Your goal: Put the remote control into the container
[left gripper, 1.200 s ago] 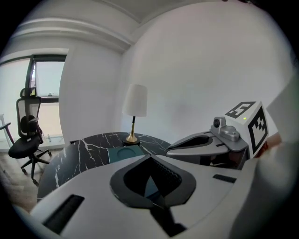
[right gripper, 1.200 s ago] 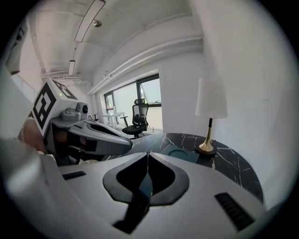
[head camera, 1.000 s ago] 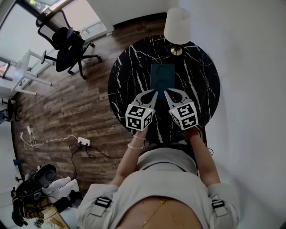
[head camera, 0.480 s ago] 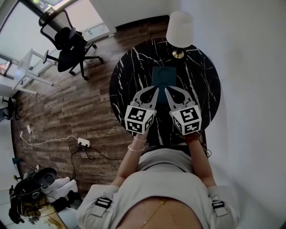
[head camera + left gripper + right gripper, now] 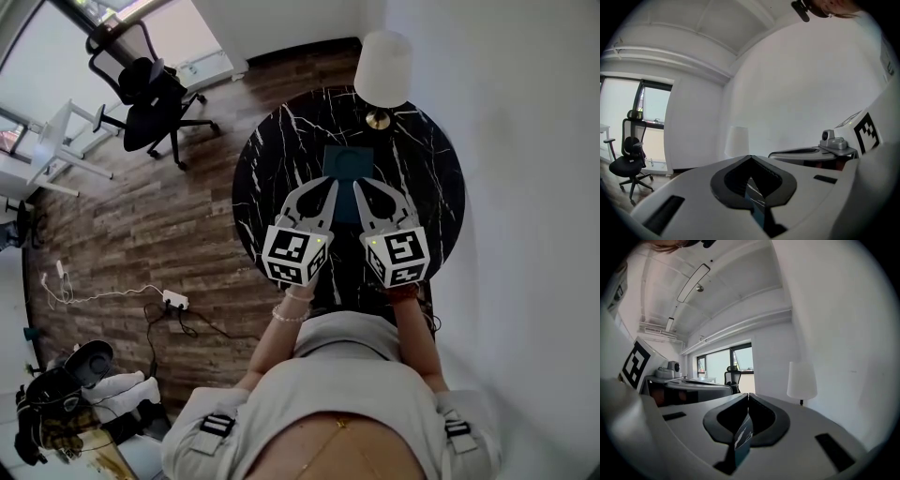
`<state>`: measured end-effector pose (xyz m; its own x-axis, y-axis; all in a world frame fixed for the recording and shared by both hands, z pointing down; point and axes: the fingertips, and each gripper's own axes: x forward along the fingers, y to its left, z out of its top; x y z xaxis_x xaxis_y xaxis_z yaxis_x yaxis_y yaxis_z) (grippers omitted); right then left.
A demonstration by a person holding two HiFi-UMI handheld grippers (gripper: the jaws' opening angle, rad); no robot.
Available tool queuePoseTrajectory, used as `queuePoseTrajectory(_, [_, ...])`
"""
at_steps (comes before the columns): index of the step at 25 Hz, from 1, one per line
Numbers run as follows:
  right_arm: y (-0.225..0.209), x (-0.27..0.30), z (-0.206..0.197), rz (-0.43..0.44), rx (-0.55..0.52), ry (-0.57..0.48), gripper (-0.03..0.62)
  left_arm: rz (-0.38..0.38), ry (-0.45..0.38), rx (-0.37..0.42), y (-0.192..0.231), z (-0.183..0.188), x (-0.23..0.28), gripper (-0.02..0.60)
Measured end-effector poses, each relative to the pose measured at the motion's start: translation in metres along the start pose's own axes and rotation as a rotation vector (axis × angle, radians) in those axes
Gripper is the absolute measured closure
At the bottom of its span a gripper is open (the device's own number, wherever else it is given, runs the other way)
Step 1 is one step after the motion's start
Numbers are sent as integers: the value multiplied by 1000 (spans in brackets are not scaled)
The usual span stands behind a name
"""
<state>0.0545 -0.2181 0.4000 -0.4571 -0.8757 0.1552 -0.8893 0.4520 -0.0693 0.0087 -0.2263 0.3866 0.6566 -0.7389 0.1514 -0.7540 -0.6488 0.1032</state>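
Left hand-held gripper (image 5: 329, 183) and right hand-held gripper (image 5: 356, 186) — closed, seemingly empty — hover over container (image 5: 344, 163), well inside table (image 5: 272, 169) edge.

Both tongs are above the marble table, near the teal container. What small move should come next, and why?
Probably opening the left tongs and right tongs: both are shut on nothing above the table, tips near the teal container. No remote control shows anywhere, so whether it already lies inside cannot be told; any grasp would need open tongs first.
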Motion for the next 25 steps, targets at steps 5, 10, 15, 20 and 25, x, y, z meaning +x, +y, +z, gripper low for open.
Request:
queuePoseTrajectory(5, [-1,1,5,-2,-4,-12,583,1,-10,8,1,5,2,575])
queuePoseTrajectory(10, [-3,2,7,-6,-4,-18,583,-5,-20,13,2,10,4,576])
queuePoseTrajectory(15, [0,2,8,2,-14,-14,583,-9,-33,11,0,14,3,575])
queuePoseTrajectory(20, [0,1,8,0,-18,-7,583,-10,-33,15,0,15,2,575])
queuePoseTrajectory(25, [0,0,9,-3,-23,-5,583,-11,-36,7,0,14,2,576])
